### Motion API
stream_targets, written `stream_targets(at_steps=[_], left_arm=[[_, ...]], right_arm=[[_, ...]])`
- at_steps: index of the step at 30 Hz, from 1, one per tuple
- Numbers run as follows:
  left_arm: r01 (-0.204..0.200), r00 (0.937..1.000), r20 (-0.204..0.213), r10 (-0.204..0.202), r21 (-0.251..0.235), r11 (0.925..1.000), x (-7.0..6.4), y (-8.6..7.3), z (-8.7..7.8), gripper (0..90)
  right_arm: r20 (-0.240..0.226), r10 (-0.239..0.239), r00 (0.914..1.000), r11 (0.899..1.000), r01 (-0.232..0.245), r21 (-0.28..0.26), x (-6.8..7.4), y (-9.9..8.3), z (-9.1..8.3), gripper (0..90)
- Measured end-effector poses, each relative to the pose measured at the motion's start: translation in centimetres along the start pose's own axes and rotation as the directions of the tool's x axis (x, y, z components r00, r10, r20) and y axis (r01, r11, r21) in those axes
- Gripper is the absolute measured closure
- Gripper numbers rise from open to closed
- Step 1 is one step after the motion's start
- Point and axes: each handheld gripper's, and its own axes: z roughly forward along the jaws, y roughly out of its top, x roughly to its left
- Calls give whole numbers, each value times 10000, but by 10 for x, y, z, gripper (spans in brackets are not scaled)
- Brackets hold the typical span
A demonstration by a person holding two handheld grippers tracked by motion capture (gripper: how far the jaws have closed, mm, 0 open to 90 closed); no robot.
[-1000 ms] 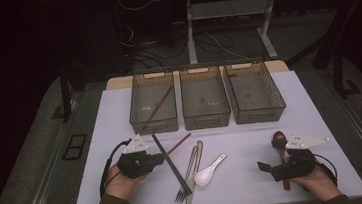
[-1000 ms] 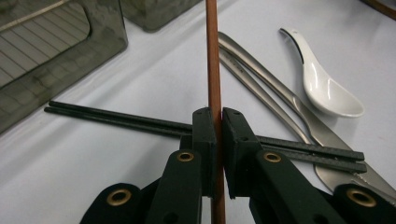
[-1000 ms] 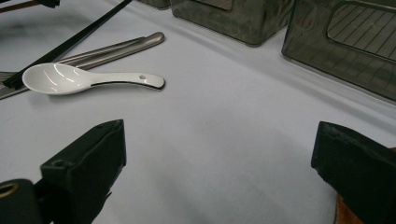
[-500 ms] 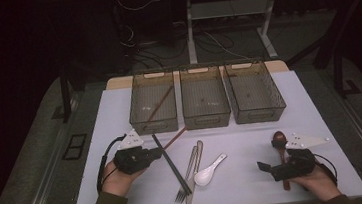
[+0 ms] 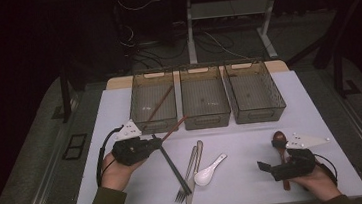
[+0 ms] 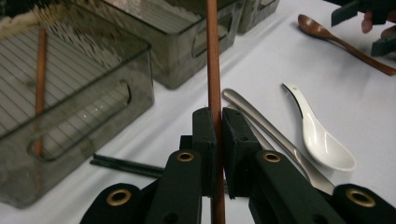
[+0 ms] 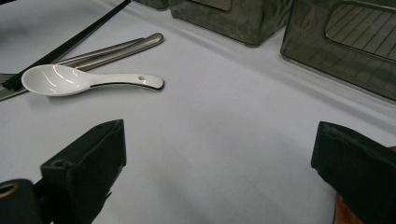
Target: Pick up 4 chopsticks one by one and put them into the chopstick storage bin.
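My left gripper point(image 5: 157, 142) point(image 6: 218, 126) is shut on a brown wooden chopstick point(image 5: 175, 126) point(image 6: 213, 70). The stick slants up and away toward the front of the left bin point(image 5: 153, 104), above the table. A second brown chopstick point(image 5: 159, 104) point(image 6: 39, 79) lies inside that left bin. My right gripper point(image 5: 269, 156) point(image 7: 219, 154) rests low at the table's right front, open, nothing between its jaws. A brown wooden spoon point(image 5: 279, 142) point(image 6: 341, 44) lies right beside it.
Three smoky clear bins stand in a row at the back: left, middle point(image 5: 204, 100), right point(image 5: 254, 92). On the white table point(image 5: 243, 141) lie black chopsticks point(image 5: 171, 163), a metal fork and another steel utensil point(image 5: 191, 169), and a white ceramic spoon point(image 5: 208, 169) point(image 7: 84, 79).
My left gripper has lifted and moved forward toward the left bin with the brown chopstick in it. The right gripper has stayed put.
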Motion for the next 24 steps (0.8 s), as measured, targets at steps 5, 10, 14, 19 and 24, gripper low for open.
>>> stream_targets(at_steps=[5,10,14,19,24], left_arm=[[-39,10000,-76,38,-223,9997,6,11,-2,838],[5,9999,-140,-12,-479,9989,14,22,-4,838],[-40,9997,-251,28,-480,9988,20,31,-1,839],[-56,9991,-422,36,-464,9989,28,41,5,838],[-12,9987,-515,-12,-460,9989,37,51,12,838]], right_arm=[[5,21,10000,10000,-21,5,0,0,0,28],[-16,69,10000,10000,-69,-4,0,-1,0,28],[-11,56,10000,10000,-56,-2,0,-1,0,28],[-22,94,10000,10000,-94,-7,0,-1,0,27],[-49,107,9999,9999,-107,2,0,-1,-1,28]])
